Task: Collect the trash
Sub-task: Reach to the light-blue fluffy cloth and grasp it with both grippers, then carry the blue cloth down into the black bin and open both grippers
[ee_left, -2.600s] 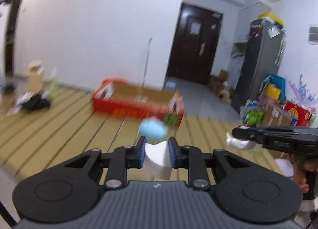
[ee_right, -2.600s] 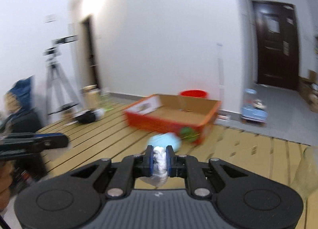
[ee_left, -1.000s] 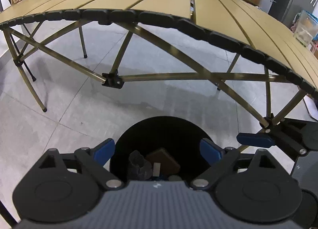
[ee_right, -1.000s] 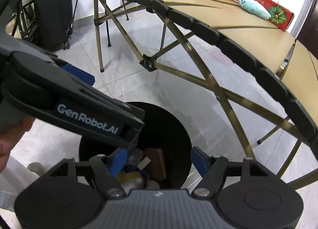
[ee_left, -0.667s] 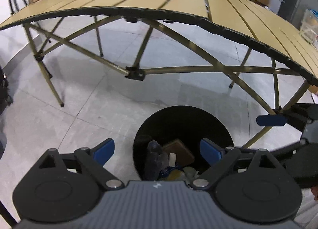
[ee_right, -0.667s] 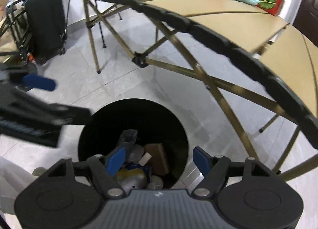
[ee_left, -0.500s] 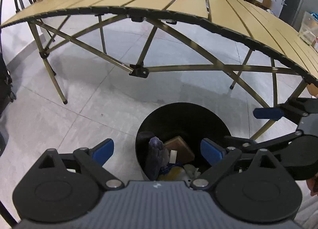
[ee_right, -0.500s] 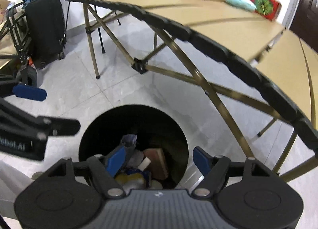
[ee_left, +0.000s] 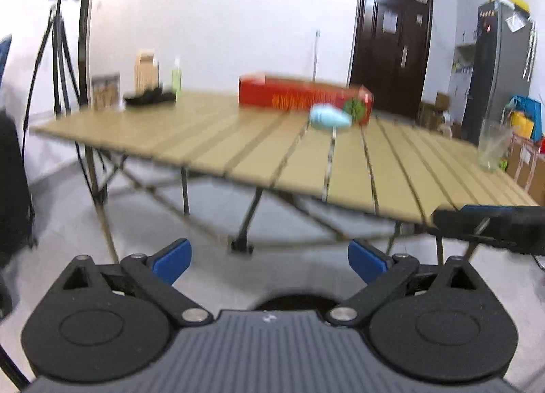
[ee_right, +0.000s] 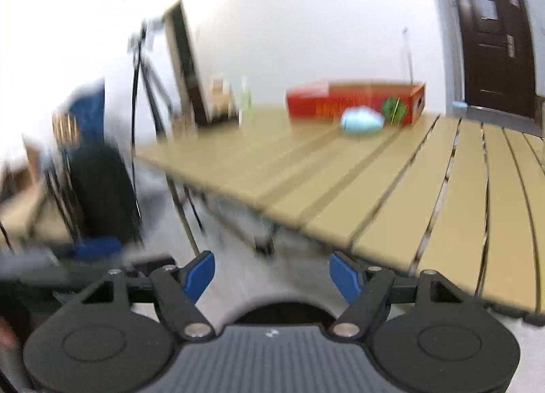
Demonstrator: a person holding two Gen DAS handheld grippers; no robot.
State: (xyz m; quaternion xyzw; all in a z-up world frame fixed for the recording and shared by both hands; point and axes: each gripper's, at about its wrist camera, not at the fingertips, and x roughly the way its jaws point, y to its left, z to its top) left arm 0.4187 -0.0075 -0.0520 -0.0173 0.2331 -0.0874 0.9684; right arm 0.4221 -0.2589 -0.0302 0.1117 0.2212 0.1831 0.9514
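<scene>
Both views are blurred by motion. My left gripper (ee_left: 269, 262) is open and empty, held below the table's front edge. My right gripper (ee_right: 272, 272) is open and empty too; it also shows as a dark shape in the left wrist view (ee_left: 490, 222). The black bin's rim (ee_left: 293, 302) peeks out just above the left gripper body, and likewise in the right wrist view (ee_right: 282, 311). A light blue soft object (ee_left: 328, 117) lies on the slatted wooden table (ee_left: 272, 151) in front of a red cardboard box (ee_left: 303, 95).
A clear plastic cup (ee_left: 492, 147) stands at the table's right edge. Black items and a green bottle (ee_left: 175, 81) sit at the far left of the table. A tripod (ee_left: 61, 52) and a black bag (ee_right: 98, 188) stand left of the table. A dark door (ee_left: 391, 52) is behind.
Both grippers held white trash, then opened over the black bin. Since half a second ago both have tilted up from the bin to face the table.
</scene>
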